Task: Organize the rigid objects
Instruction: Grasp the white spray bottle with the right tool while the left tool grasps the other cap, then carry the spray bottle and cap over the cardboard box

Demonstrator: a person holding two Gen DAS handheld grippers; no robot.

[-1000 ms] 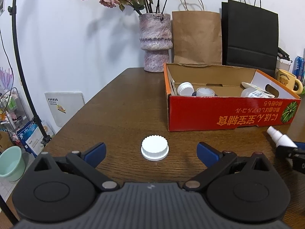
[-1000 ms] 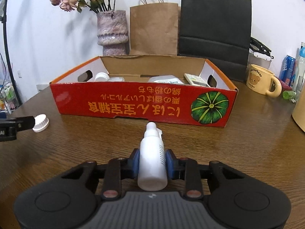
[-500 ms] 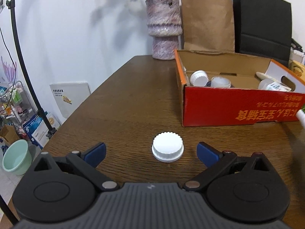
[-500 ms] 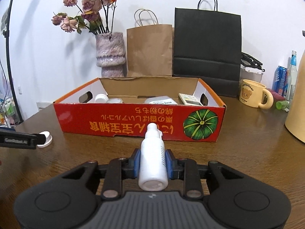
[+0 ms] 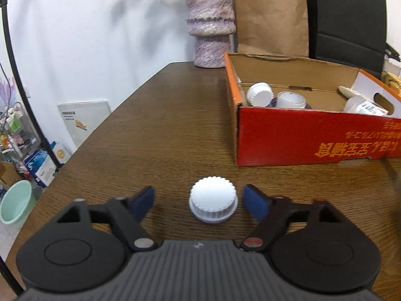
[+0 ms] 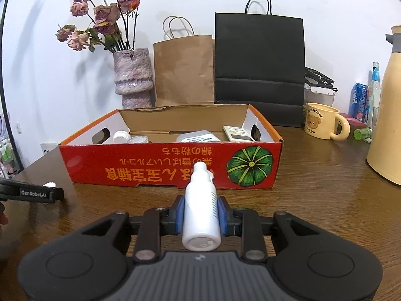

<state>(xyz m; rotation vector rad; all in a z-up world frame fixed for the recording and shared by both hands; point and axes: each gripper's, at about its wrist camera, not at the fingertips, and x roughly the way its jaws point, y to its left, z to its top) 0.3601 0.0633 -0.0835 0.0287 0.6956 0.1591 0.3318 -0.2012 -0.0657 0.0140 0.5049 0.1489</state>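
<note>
A white ribbed cap (image 5: pixel 213 206) lies on the brown table between the blue pads of my left gripper (image 5: pixel 199 199), which is open around it, pads apart from it; the right pad is nearer. My right gripper (image 6: pixel 201 212) is shut on a white spray bottle (image 6: pixel 201 210), held above the table with its nozzle pointing at the red cardboard box (image 6: pixel 173 168). The box (image 5: pixel 313 140) holds white caps, a container and a remote control. In the right wrist view the left gripper's finger (image 6: pixel 32 193) shows at far left, mostly hiding the cap (image 6: pixel 49 184).
A purple vase (image 6: pixel 132 77) with dried flowers, a brown paper bag (image 6: pixel 184 70) and a black bag (image 6: pixel 259 62) stand behind the box. A yellow bear mug (image 6: pixel 323 123), cans and a cream jug (image 6: pixel 387 115) stand at right. The table's left edge (image 5: pixel 82 145) drops to floor clutter.
My left gripper has moved forward around the cap and its jaws have narrowed. My right gripper has risen and pulled back with the bottle.
</note>
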